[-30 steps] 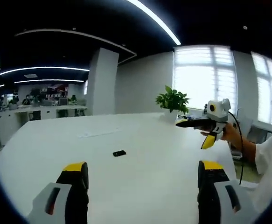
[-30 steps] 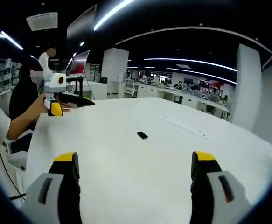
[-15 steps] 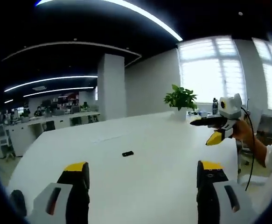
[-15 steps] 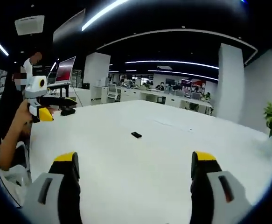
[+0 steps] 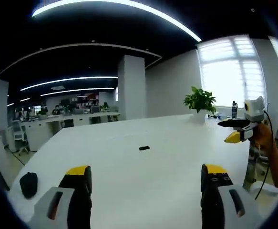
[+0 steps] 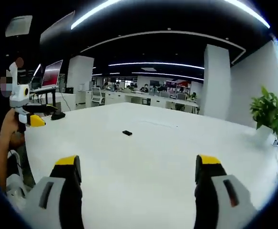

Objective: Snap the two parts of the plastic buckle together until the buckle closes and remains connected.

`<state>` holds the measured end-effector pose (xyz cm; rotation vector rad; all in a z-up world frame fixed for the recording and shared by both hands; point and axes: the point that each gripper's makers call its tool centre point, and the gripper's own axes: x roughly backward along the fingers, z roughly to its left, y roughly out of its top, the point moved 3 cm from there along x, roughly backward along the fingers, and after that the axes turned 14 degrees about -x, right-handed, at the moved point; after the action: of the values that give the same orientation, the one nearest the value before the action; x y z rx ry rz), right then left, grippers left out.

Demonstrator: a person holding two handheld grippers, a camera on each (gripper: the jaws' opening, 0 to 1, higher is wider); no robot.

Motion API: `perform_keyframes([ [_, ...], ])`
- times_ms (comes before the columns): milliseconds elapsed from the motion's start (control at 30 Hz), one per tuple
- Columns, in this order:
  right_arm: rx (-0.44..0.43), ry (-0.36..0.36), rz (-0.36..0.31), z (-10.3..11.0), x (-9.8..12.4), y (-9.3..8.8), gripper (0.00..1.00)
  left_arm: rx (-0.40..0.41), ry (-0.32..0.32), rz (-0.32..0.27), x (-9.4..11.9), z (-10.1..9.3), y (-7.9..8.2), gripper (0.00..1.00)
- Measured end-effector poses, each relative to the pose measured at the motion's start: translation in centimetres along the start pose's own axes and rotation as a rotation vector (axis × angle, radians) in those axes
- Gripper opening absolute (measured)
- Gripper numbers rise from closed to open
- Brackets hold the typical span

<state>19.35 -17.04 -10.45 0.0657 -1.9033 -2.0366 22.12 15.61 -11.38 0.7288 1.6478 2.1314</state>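
A small black buckle (image 5: 144, 148) lies flat near the middle of the white table (image 5: 129, 167); it is too small to tell its parts apart. My left gripper (image 5: 146, 183) is open and holds nothing, well short of the buckle. Off to the right, a hand holds the right gripper (image 5: 234, 129) in the air. In the right gripper view the buckle (image 6: 127, 133) lies ahead on the table (image 6: 143, 157), far beyond my open, empty right gripper (image 6: 136, 180). There the left gripper (image 6: 31, 115) is held up at the far left.
A potted plant (image 5: 200, 101) and a bottle (image 5: 234, 109) stand at the table's far right end. A black mouse-like object (image 5: 28, 183) lies near the left edge. The plant (image 6: 267, 110) and a monitor (image 6: 51, 74) show in the right gripper view. Office desks stand behind.
Both cameras have turned and drawn back, so the buckle looks smaller and farther. The other gripper has slid toward each view's edge. Both grippers stay open and the buckle has not moved.
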Motion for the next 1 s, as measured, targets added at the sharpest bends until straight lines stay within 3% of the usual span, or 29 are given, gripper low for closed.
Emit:
perform_keyframes([
  [300, -0.028, -0.018, -0.021, 0.0, 1.5, -1.0, 1.0, 0.024, 0.031, 0.002, 1.5, 0.0, -1.3, 0.96],
  [500, -0.069, -0.053, -0.03, -1.1, 2.3, -2.0, 1.0, 0.047, 0.071, -0.022, 2.5, 0.3, -1.5, 0.96],
  [867, -0.087, -0.052, -0.006, -1.9, 3.7, -4.5, 0.99, 0.058, 0.087, 0.009, 3.9, 0.7, -4.0, 0.95],
  [1000, -0.126, -0.117, -0.025, -3.4, 4.9, -5.1, 0.97, 0.061, 0.099, 0.017, 4.3, 0.9, -4.4, 0.95],
])
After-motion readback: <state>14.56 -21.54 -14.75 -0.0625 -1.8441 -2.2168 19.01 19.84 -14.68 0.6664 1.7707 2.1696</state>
